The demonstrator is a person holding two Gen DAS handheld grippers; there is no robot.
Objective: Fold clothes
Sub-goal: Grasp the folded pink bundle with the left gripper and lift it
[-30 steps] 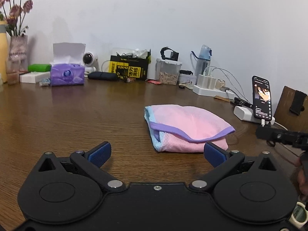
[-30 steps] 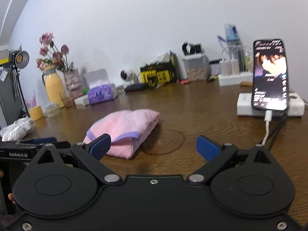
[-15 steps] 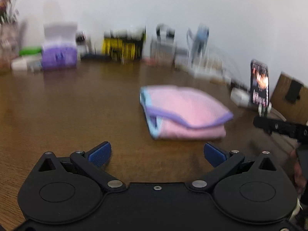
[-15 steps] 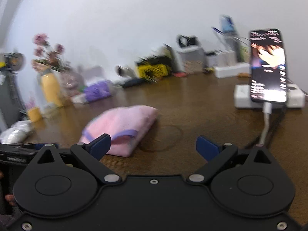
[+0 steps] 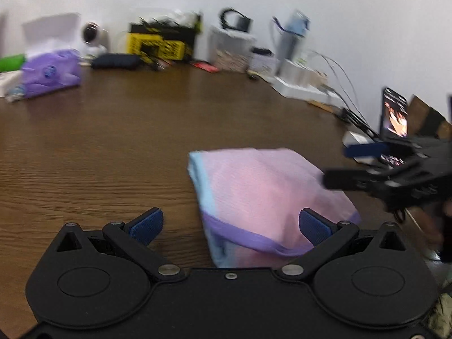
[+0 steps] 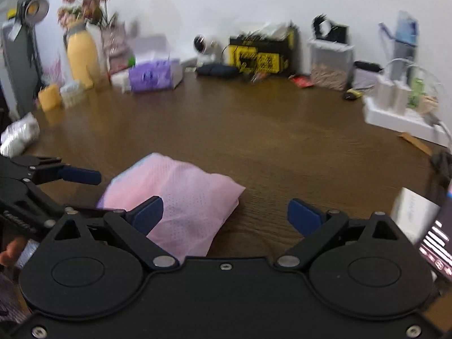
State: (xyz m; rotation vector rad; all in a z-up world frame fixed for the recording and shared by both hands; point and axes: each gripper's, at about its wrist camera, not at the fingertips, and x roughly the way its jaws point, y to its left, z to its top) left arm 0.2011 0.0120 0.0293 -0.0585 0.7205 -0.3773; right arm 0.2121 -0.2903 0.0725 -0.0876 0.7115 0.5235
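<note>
Both the left hand-held gripper and right hand-held gripper are held wide and empty over the soft, light-looking pink garment, best pinched at its purple-trimmed near edge.

A plain white wall rises behind a dark brown wood-grain table; a small round lamp glows at the far left; everything is motion-blurred.
</note>
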